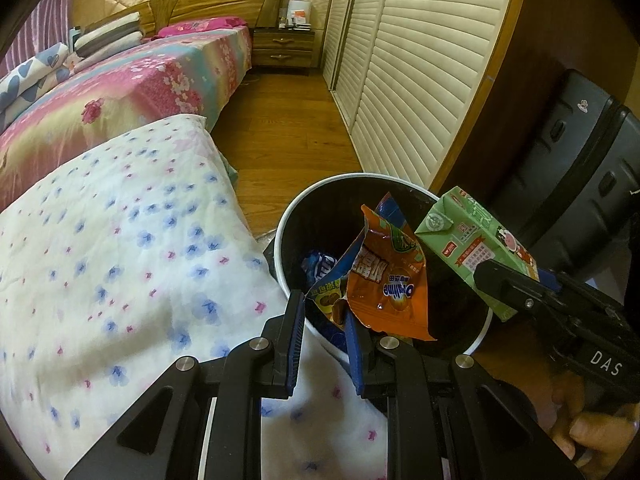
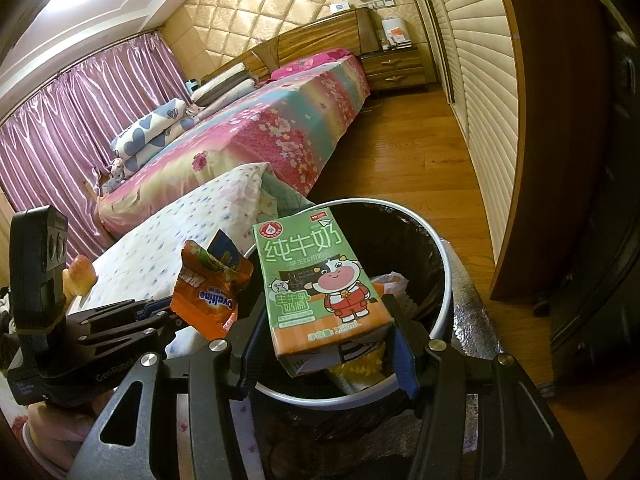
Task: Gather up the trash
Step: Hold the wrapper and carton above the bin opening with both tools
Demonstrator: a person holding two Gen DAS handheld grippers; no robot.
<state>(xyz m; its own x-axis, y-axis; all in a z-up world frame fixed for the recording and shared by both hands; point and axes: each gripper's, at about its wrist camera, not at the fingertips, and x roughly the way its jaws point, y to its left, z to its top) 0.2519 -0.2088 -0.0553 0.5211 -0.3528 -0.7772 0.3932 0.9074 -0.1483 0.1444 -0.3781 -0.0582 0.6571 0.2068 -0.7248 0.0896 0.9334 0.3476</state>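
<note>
A round bin [image 1: 281, 236] with a white rim and black liner stands on the floor beside the bed. My left gripper [image 1: 323, 308] is shut on a bunch of snack wrappers, an orange one [image 1: 384, 292] foremost, held over the bin's near left rim. From the right, my right gripper [image 1: 504, 284] is shut on a green milk carton [image 1: 468, 240] above the bin's right side. The right wrist view has the carton [image 2: 316, 280] gripped between the right gripper's [image 2: 320, 324] fingers over the bin [image 2: 444, 280]. There the left gripper [image 2: 168, 308] holds the orange wrapper [image 2: 208, 300].
A bed with a white flowered quilt [image 1: 120, 260] fills the left. Wooden floor [image 1: 288, 128] runs ahead to a nightstand [image 1: 282, 46]. Louvred wardrobe doors [image 1: 420, 80] line the right, with a black suitcase [image 1: 580, 152] beside the bin. A blue wrapper [image 1: 320, 266] lies inside the bin.
</note>
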